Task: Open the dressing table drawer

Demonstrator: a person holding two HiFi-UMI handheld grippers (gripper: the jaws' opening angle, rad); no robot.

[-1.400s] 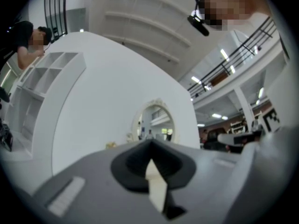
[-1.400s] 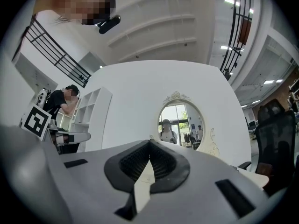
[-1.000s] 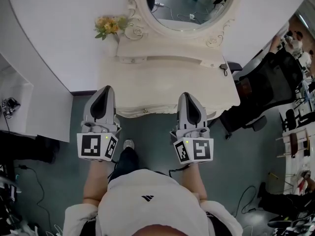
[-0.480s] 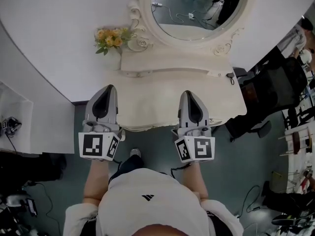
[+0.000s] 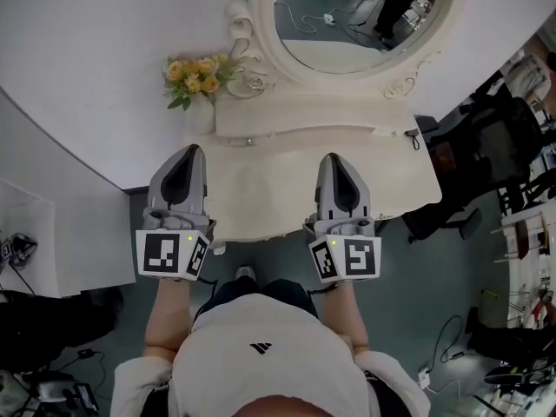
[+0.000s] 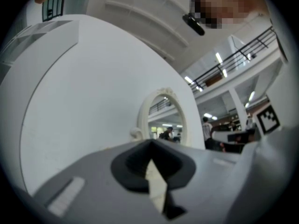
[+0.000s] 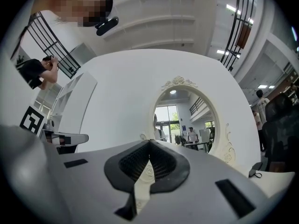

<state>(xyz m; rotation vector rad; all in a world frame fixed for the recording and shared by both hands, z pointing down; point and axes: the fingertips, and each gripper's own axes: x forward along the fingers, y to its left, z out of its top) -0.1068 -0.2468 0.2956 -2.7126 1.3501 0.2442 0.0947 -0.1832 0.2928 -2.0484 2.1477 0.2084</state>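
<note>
The left claw (image 5: 187, 156) is closed. In the left gripper view its two dark pads meet at the tip (image 6: 150, 143), leaving only a thin pale sliver of the table showing below them, and nothing is held. The right claw (image 5: 335, 159) looks the same: in the right gripper view its ribbed pads come together at the tip (image 7: 149, 143), with a narrow wedge of cream carving seen through the gap, and it grips nothing.

In the head view both claws sit side by side in the middle of the frame, pointing toward the top. Their tips are over the cream top of the dressing table (image 5: 261, 185), and their marker cubes (image 5: 171, 254) hang past the table's front edge, toward the bottom. Whether either claw touches the tabletop cannot be told.

The drawer front itself is not visible from above. It would lie under the table's scalloped front edge (image 5: 261, 231), which runs between the two claws, below their tips in the frame.

Beyond the tips, a low raised shelf (image 5: 304, 115) with small knobs sits under the oval mirror (image 5: 365, 11) at the top centre. A bunch of yellow flowers (image 5: 195, 75) stands at the upper left of the table, above the left claw. A black chair (image 5: 473, 146) is at the right edge.
</note>
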